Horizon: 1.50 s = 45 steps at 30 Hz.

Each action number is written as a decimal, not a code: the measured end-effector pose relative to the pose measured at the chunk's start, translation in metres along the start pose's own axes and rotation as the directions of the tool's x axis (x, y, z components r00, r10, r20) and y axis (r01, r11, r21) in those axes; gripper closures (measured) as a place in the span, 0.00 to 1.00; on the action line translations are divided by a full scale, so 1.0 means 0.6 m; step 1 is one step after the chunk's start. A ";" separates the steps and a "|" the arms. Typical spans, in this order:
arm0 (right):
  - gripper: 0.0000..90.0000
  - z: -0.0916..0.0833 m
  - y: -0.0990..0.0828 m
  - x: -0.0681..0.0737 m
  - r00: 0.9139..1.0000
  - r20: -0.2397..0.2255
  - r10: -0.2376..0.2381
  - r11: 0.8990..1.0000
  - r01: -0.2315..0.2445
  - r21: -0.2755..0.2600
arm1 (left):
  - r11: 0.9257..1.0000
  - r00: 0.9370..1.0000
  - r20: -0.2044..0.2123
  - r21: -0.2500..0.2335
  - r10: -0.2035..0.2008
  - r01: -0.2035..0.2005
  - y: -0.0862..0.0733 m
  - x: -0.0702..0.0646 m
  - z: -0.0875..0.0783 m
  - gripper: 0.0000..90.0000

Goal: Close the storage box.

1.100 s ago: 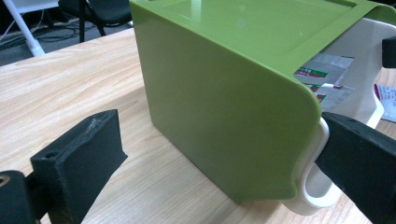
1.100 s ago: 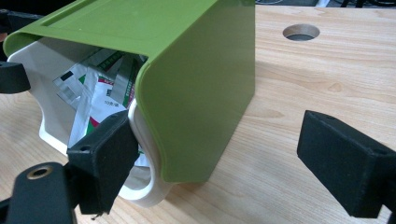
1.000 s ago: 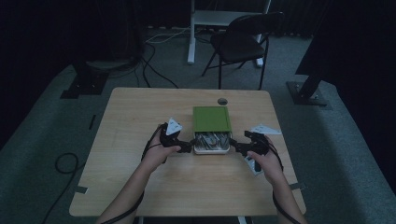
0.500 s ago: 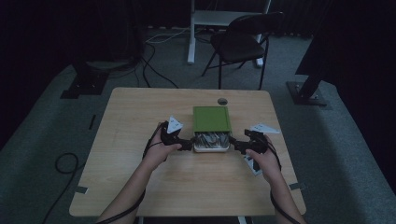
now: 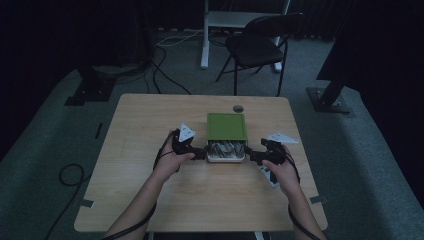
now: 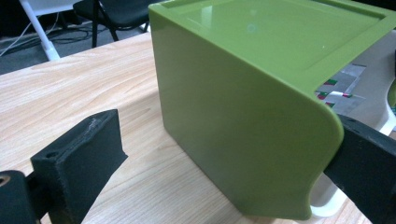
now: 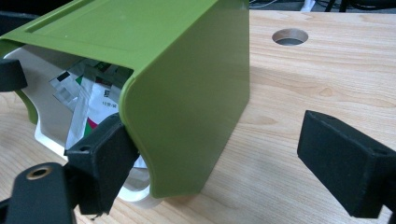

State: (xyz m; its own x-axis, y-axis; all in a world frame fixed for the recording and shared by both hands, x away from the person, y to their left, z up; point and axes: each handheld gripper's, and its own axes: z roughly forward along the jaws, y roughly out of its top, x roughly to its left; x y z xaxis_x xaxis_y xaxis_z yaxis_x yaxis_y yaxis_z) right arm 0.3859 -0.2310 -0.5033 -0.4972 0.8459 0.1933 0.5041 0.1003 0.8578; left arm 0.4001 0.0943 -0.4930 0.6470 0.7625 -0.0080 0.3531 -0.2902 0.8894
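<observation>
**Both claws straddle the front corners of the green drawer box**

The table (image 5: 150, 195) carries the green case (image 5: 227, 127), set near its middle and straight ahead of both hands. The case is a stiff, glossy plastic shell with smooth walls, so it likely slips under hard pads. It looks light, judging by the thin walls. The best hold is probably across a front corner edge, one jaw inside and one outside.

The white drawer (image 5: 226, 151) sticks out of the case front toward the person. It is thin plastic, rigid, and probably slides easily. Foil packets (image 7: 88, 100) lie inside it; they are soft, crinkly and light, and may shift if the drawer is jerked.

The left gripper (image 5: 200, 150) sits at the drawer's left front corner. It is spread wide: in the left gripper view the case wall (image 6: 243, 116) stands between the jaws, one jaw well clear of it, the other tucked under the front lip, seemingly touching.

The right gripper (image 5: 252, 155) mirrors it at the right corner, also released. The case wall (image 7: 191, 102) lies between its jaws, with the inner jaw against the drawer opening and the outer jaw well apart.
</observation>
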 end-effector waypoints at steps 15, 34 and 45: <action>0.14 -0.007 0.001 0.010 0.999 -0.033 -0.022 0.999 0.021 -0.043 | 1.000 1.000 0.000 -0.002 -0.007 0.007 0.004 -0.016 -0.013 0.03; 0.14 -0.034 -0.007 -0.002 0.999 0.014 -0.036 0.998 0.037 -0.042 | 1.000 0.998 -0.059 -0.006 -0.027 0.026 -0.001 -0.001 -0.039 0.03; 0.14 -0.055 -0.025 -0.028 0.998 0.056 -0.023 0.999 0.025 -0.031 | 0.999 0.995 -0.086 0.002 -0.042 0.042 -0.020 0.015 -0.060 0.03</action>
State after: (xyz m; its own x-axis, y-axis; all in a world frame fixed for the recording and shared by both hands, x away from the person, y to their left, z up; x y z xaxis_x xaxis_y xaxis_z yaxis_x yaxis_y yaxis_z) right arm 0.3635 -0.2642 -0.5034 -0.4681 0.8715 0.1464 0.4695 0.1050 0.8767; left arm 0.3775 0.1257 -0.4876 0.5711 0.8209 -0.0057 0.3815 -0.2592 0.8873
